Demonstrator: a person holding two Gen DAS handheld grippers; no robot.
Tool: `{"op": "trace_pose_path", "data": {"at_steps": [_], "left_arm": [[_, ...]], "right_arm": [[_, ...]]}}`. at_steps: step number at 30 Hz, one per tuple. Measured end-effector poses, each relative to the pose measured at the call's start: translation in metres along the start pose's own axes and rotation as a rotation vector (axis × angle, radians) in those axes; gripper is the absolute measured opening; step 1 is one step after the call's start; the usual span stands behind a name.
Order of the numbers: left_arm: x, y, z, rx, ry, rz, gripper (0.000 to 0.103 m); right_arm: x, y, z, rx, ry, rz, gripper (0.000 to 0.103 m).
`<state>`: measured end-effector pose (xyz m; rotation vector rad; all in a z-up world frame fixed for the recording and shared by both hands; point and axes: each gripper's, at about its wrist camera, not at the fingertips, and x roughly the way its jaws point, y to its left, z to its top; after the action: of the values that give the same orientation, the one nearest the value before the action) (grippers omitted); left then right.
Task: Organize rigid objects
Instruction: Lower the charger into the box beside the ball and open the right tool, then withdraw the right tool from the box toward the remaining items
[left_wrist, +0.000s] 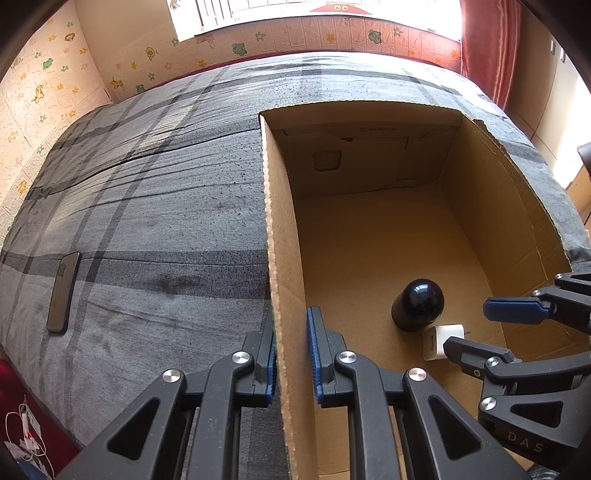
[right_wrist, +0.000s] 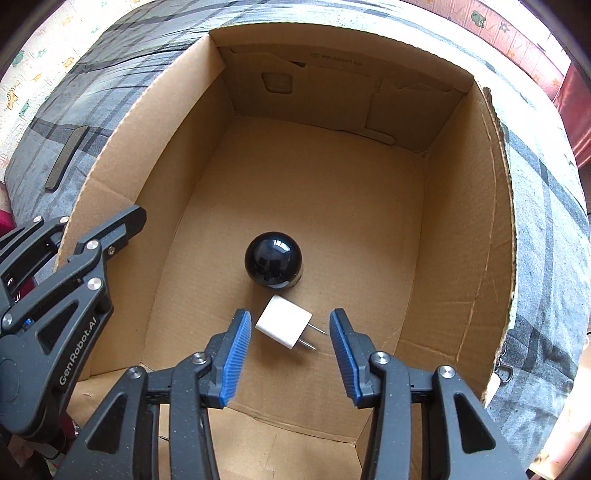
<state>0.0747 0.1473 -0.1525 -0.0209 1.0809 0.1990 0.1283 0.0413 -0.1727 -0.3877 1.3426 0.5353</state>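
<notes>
White charger (right_wrist: 283, 327) lying on the floor of the cardboard box (right_wrist: 469, 236), prongs toward the right, just beside a black dome-topped object (right_wrist: 273, 264). Right gripper (right_wrist: 290, 325) hangs over the charger, jaws apart, pads clear of it. Left gripper (left_wrist: 292, 354) clamps the box's left wall. Phone (left_wrist: 63, 291) lies on the grey plaid cover (left_wrist: 155, 206).

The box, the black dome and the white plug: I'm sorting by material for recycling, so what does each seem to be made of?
Box: corrugated cardboard, matte brown; a fluted, ragged cut edge shows.
Black dome: likely glossy plastic or glass; its surface mirrors the window light, so it could be either.
White plug: smooth white plastic body, slight sheen, with two thin metal prongs.
</notes>
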Motion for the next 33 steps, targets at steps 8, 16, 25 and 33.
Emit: {"op": "trace_pose_path", "data": {"at_steps": [8, 16, 25, 33], "left_arm": [[0.000, 0.001, 0.001, -0.001, 0.002, -0.001, 0.016], [0.001, 0.001, 0.001, 0.000, 0.004, -0.001, 0.016], [0.001, 0.001, 0.001, 0.000, 0.004, 0.000, 0.016], [0.001, 0.001, 0.001, 0.000, 0.004, 0.000, 0.016]], "right_arm": [[-0.024, 0.007, -0.009, -0.004, -0.055, -0.005, 0.048], [-0.047, 0.001, -0.016, 0.014, -0.103, -0.006, 0.049], [-0.077, -0.007, -0.021, 0.030, -0.151, -0.012, 0.055], [-0.100, -0.025, -0.026, 0.087, -0.195, -0.017, 0.062]]}}
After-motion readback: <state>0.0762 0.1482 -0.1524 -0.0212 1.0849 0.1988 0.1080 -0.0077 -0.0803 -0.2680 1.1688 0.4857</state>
